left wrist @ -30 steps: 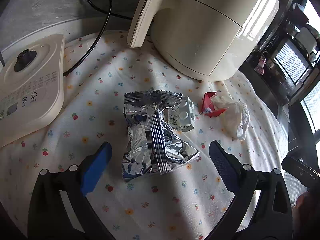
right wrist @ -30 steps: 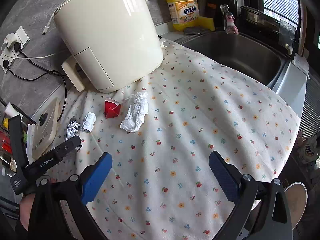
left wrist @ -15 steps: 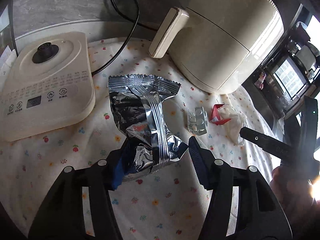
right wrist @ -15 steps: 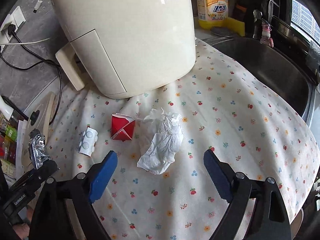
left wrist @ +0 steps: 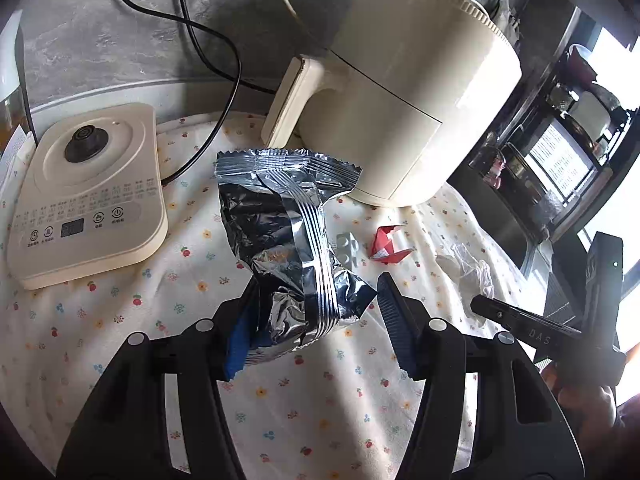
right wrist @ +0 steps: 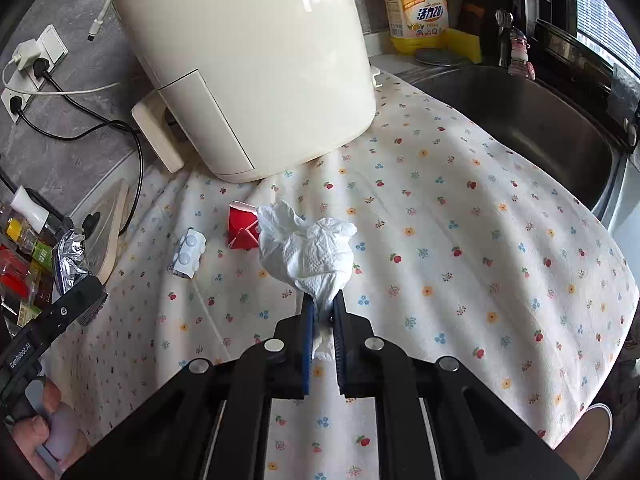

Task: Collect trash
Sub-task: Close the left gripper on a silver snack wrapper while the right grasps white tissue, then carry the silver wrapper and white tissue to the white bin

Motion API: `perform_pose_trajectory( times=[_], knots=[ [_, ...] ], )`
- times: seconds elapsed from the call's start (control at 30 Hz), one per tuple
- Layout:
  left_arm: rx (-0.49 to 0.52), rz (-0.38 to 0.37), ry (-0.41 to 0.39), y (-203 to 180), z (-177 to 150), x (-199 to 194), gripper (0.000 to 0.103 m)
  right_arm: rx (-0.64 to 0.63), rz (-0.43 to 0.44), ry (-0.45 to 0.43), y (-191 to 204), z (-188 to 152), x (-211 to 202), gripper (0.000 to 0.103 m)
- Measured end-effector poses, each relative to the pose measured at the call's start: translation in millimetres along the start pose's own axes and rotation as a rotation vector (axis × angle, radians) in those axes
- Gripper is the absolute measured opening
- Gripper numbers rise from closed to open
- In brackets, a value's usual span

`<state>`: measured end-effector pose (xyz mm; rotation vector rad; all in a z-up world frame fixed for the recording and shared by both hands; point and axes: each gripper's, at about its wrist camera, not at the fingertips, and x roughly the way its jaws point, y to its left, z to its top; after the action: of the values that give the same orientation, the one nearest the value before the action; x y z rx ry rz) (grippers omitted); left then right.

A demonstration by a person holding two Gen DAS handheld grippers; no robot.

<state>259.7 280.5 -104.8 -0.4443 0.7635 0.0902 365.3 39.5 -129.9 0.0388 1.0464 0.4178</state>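
Left wrist: left gripper [left wrist: 316,316] clamped on foil bag [left wrist: 288,248], jaws just closed in; bag clear of the cloth [left wrist: 120,304], prob. so it can go to a bin (none seen). Blister [left wrist: 347,249], red scrap [left wrist: 386,245] lie near fryer [left wrist: 404,120].

Right wrist: right gripper [right wrist: 323,312] jaws just closing, now pinching tissue [right wrist: 310,252] by its tail. Floral cloth covers counter w/ sink [right wrist: 528,128] at right.
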Motion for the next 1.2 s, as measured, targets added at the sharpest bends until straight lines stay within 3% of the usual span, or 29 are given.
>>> perform_pose_trajectory(
  times=[0.4, 0.9, 1.2],
  knots=[
    [0.092, -0.072, 0.060, -86, -30, 10, 0.058, 0.094, -0.026, -0.051, -72, -42, -75, 0.010],
    [0.229, -0.217, 0.135, -244, -85, 28, 0.058, 0.272, -0.158, -0.110, -219, -100, -170, 0.013],
    [0.328, -0.283, 0.192, -333, -127, 37, 0.058, 0.411, -0.250, -0.123, -309, -153, -214, 0.013]
  ],
)
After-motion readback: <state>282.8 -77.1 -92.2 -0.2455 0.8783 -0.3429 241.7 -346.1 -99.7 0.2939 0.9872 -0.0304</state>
